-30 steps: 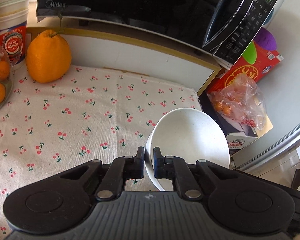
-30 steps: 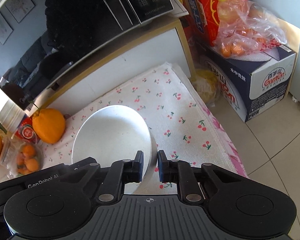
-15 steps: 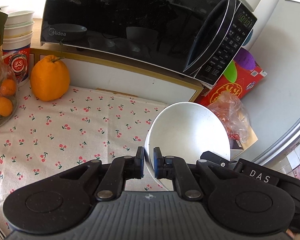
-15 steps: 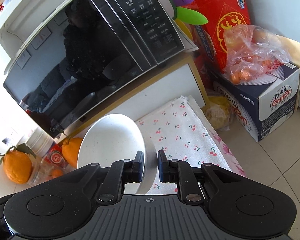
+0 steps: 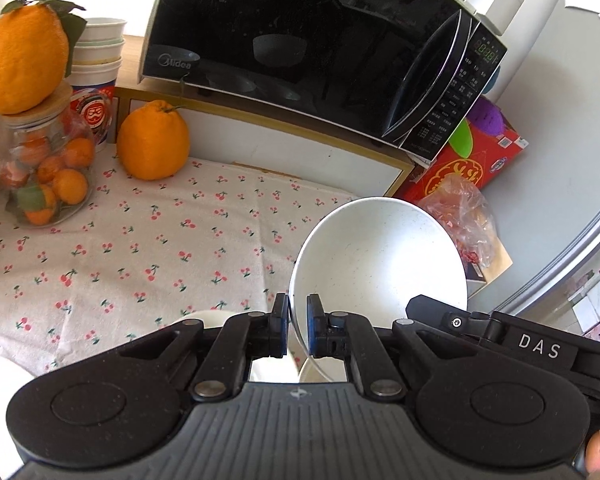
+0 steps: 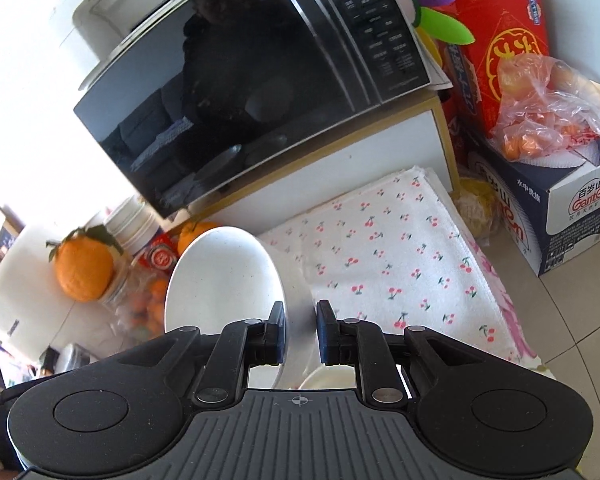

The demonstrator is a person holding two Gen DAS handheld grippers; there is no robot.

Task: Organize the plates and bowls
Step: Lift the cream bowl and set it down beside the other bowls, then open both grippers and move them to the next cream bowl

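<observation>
The left gripper [image 5: 297, 330] was clamped on the rim of a white bowl [image 5: 380, 260], its pads pinching the near edge, and the bowl was lifted clear of the cherry-print cloth [image 5: 159, 248], tilted up so its hollow faced the camera, hanging over the cloth's right edge. From the right wrist view the right gripper [image 6: 300, 332] was gripping the opposite side of the same bowl [image 6: 223, 276], with the wall sitting between its two fingers, so both hands carried it together. In the left view the right tool showed up as a black body marked DAS [image 5: 540, 348] just past the bowl's lower right. Below the left gripper's fingers there was a bit of another white dish [image 5: 203, 316] near the front edge of the cloth, and the right view had a pale rim [image 6: 328, 378] peeking out under its own fingers too, couldn't tell what exactly. At the back edge of the cloth sat a big orange fruit [image 5: 153, 144], right against the white shelf [image 5: 300, 148] that carried the black microwave [image 5: 300, 48]. Over at the back left corner stood a glass jar of small oranges [image 5: 45, 168] with a second big orange [image 5: 19, 64] balanced on its lid, and stacked paper cups [image 5: 95, 64] behind it. Off the right edge, down on the floor, was a red box [image 5: 468, 164] and a plastic bag of fruit [image 6: 540, 120] on a blue carton [image 6: 572, 208]
</observation>
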